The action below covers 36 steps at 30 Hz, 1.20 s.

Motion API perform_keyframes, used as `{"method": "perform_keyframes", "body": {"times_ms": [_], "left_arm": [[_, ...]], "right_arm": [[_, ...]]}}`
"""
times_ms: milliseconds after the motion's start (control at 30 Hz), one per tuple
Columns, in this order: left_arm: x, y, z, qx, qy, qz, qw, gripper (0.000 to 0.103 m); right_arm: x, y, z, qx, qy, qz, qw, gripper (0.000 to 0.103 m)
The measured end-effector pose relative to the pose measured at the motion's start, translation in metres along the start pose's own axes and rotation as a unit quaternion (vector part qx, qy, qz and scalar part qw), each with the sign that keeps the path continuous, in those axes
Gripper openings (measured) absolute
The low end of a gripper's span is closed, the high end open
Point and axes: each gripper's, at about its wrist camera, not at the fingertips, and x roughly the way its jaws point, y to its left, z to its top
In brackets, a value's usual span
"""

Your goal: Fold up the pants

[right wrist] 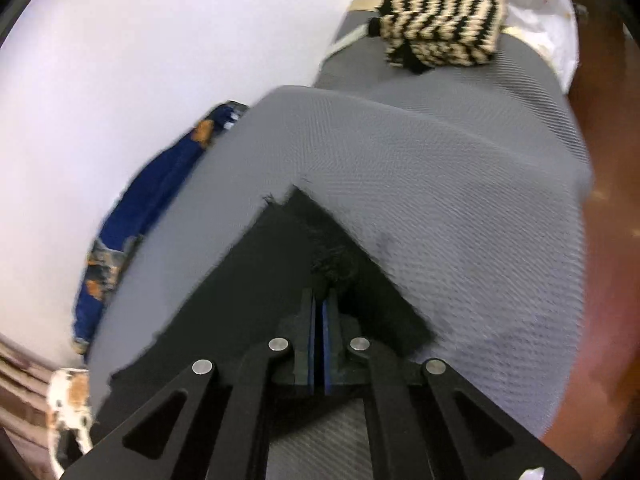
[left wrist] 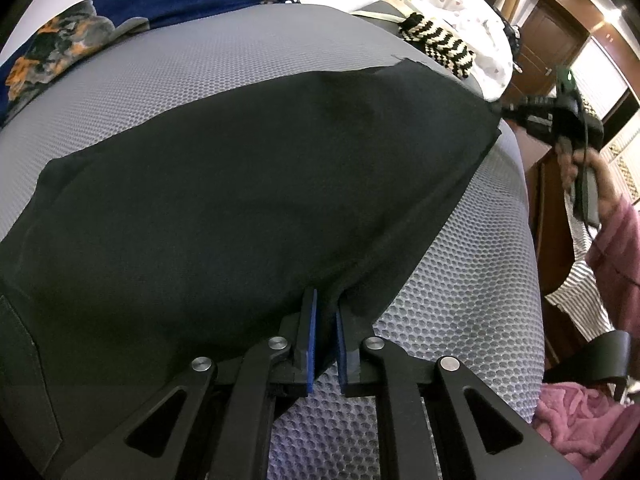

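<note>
Blue-padded left gripper [left wrist: 326, 300] pinches the near edge of black pants [left wrist: 240, 184] spread on the grey mattress [left wrist: 460, 300]. Right gripper [right wrist: 320, 300] clamps their far corner. Only the left view shows the holding hand [left wrist: 580, 168].

Bare grey mattress [right wrist: 460, 208] beyond pants [left wrist: 240, 200]; striped knit [right wrist: 440, 32] far corner.

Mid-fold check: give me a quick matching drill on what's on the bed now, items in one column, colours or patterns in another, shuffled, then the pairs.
Items:
1. pants
2. mattress cover
3. knitted piece
4. blanket

Looks:
A. navy with orange print
B. plain black
C. grey honeycomb mesh
D. black-and-cream zigzag stripes

Pairs: 1-B, 2-C, 3-D, 4-A
</note>
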Motion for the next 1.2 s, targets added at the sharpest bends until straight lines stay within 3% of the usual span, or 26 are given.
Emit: {"method": "perform_keyframes", "body": {"times_ms": [200,300,400,433,467,600,733,833,1000,1200], "left_arm": [[0.0,-0.001,0.0,0.011,0.004,0.001,0.9999,0.012],[0.0,-0.002,-0.001,0.013,0.006,0.003,0.9999,0.012],[-0.002,0.0,0.0,0.009,0.009,-0.008,0.9999,0.016],[-0.003,0.001,0.001,0.008,0.011,-0.01,0.9999,0.017],[-0.005,0.003,0.001,0.005,0.012,-0.014,0.9998,0.02],[-0.016,0.006,0.003,0.003,0.011,-0.021,0.9997,0.036],[-0.033,0.015,0.006,-0.017,-0.012,-0.042,0.9989,0.036],[-0.045,0.029,0.009,-0.049,-0.038,-0.047,0.997,0.036],[-0.061,0.064,0.007,-0.122,-0.069,-0.016,0.99,0.036],[-0.063,0.095,0.005,-0.181,-0.075,0.019,0.9805,0.036]], "right_arm": [[0.011,-0.008,-0.012,-0.001,0.009,-0.035,0.999,0.002],[0.014,-0.006,-0.01,0.0,0.018,-0.044,0.999,0.006],[0.009,-0.002,-0.006,-0.011,0.033,-0.055,0.998,0.022],[0.005,0.0,-0.004,-0.015,0.033,-0.059,0.998,0.034],[0.0,0.003,0.001,-0.023,0.03,-0.059,0.998,0.036],[-0.003,0.022,0.026,-0.07,0.036,-0.031,0.996,0.036],[0.024,0.048,0.068,-0.101,0.078,0.051,0.991,0.036],[0.059,0.063,0.093,-0.112,0.122,0.083,0.983,0.036],[0.107,0.069,0.118,-0.127,0.16,0.065,0.977,0.035],[0.134,0.07,0.131,-0.139,0.182,0.068,0.971,0.035]]}}
